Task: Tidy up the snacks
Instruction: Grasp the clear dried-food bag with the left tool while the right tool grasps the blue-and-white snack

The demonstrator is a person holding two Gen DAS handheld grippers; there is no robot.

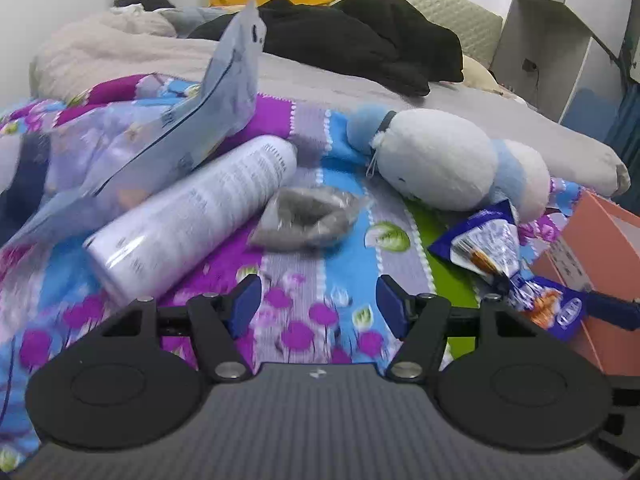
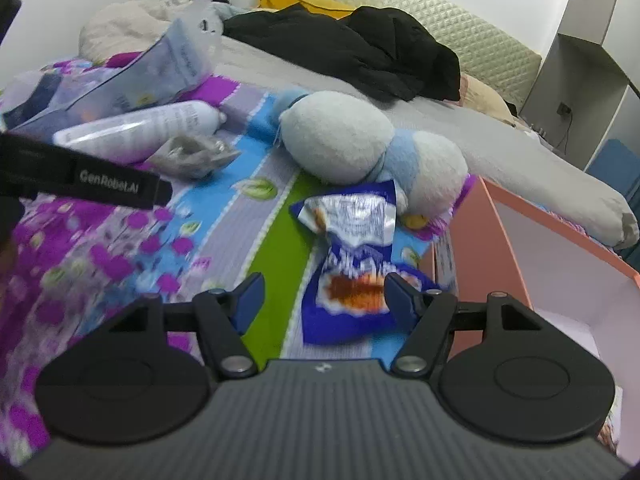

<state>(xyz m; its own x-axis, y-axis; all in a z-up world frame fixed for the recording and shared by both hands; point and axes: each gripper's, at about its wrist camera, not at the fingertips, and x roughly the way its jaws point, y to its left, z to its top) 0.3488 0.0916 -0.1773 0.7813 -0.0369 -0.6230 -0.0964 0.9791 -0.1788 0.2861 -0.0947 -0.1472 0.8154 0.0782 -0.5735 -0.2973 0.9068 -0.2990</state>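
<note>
**Both tools open above snacks scattered on the bed**

The bed (image 1: 320,80) fills both views, with a flowered blanket (image 1: 312,280) spread over its lower half. In the left wrist view a black garment (image 1: 360,44) lies at upper centre, and a white and blue plush toy (image 1: 448,164) sits right of centre. An orange box (image 2: 520,248) stands open at the right edge of the right wrist view.

A pale blue snack bag (image 1: 224,92) stands up at upper left, well above the left tool (image 1: 319,304), leaning over a white cylindrical tube (image 1: 192,216) that lies tilted just up and left of the tool's left finger. A small clear packet of grey contents (image 1: 308,218) lies straight ahead of the left tool, apart from its fingertips. The left tool's jaws stand open with nothing between them.

A blue and white snack wrapper (image 2: 352,248) lies just ahead of the right tool (image 2: 324,300), its lower end between the fingers, near the right one. That tool's jaws are open, not pressing it.
</note>
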